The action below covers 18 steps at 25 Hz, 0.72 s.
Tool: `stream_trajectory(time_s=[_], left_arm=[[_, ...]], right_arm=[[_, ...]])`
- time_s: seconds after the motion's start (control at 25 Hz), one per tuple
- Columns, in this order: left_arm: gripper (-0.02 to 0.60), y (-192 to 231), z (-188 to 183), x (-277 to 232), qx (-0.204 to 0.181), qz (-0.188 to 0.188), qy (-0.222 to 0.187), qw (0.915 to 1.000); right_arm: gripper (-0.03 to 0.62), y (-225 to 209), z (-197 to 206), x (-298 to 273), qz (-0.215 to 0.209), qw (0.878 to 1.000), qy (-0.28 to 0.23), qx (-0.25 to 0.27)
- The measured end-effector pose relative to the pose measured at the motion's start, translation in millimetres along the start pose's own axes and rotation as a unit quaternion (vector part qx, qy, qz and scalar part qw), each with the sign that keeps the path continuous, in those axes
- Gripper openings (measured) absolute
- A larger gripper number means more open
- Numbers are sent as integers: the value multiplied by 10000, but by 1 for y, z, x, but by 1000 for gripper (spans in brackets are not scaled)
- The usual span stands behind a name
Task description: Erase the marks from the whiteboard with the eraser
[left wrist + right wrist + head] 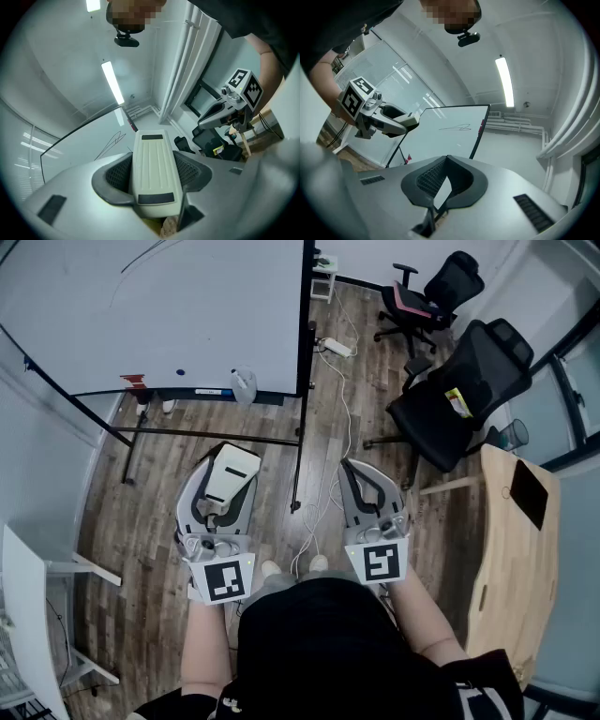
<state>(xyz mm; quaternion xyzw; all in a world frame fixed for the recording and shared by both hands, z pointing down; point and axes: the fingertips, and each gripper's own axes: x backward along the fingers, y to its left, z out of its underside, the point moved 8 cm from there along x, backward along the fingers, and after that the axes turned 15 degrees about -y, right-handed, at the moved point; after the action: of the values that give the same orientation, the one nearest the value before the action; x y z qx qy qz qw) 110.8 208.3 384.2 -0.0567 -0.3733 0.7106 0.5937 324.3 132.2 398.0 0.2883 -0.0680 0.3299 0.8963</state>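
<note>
We see the eraser (153,171), a cream block with a ribbed back and a dark strip at each end, clamped lengthwise between the jaws of the left gripper (228,460), left of centre in the head view. The whiteboard (169,315) fills that view's upper left, white in a dark frame on a dark-legged stand, well apart from the eraser. A thin dark scribble (457,127) crosses its surface.

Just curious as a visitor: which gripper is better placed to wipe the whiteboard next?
Left. The left gripper clamps the eraser and points at the whiteboard, where a scribble shows. The right gripper is shut on nothing.
</note>
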Motion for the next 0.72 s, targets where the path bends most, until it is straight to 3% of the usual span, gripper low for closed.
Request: stream_trajectory(time_s=[0.2, 0.4, 0.72], left_arm=[[267, 22, 12, 5, 84, 23, -82, 9999], [267, 42, 33, 10, 172, 109, -223, 9995], [267, 52, 71, -11, 301, 241, -209, 9990]], right_arm=[[28, 15, -1, -22, -25, 9998, 173, 131], [28, 29, -4, -47, 397, 9988, -129, -260], [29, 22, 11, -79, 568, 9981, -68, -209]])
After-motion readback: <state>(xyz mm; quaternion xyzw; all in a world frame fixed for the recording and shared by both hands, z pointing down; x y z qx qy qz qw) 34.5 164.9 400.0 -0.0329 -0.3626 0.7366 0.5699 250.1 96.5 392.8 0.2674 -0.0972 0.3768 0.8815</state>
